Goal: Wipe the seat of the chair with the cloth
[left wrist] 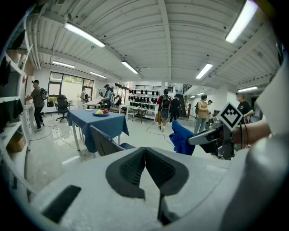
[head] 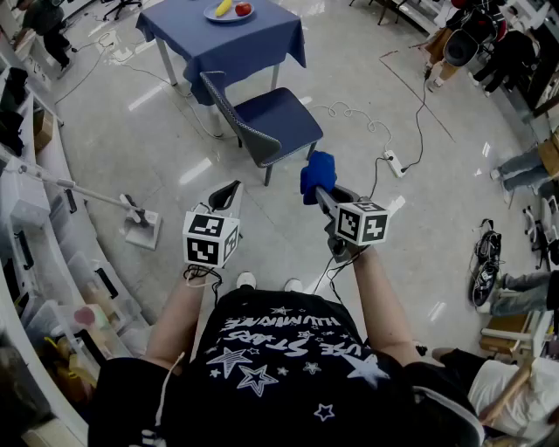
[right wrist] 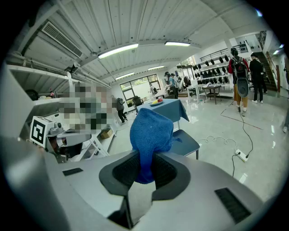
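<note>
Right gripper (head: 323,194) is out ahead of me, its jaws pinching the blue cloth (right wrist: 150,131). The cloth bunches up in a lump above the jaws.

Left gripper (head: 231,190) is level with it, just beside. Its jaws are pressed together with nothing between them.

Chair (head: 262,122) stands on the floor beyond both grippers, well apart from them. I note its dark blue seat (head: 281,120) is bare and the cloth is not touching it. The backrest sits on the side toward the worktop (head: 262,44), which is draped in blue. A plate (head: 212,14) of fruit is on top.

A white power strip (head: 395,163) and cables lie on the floor right of the chair.
</note>
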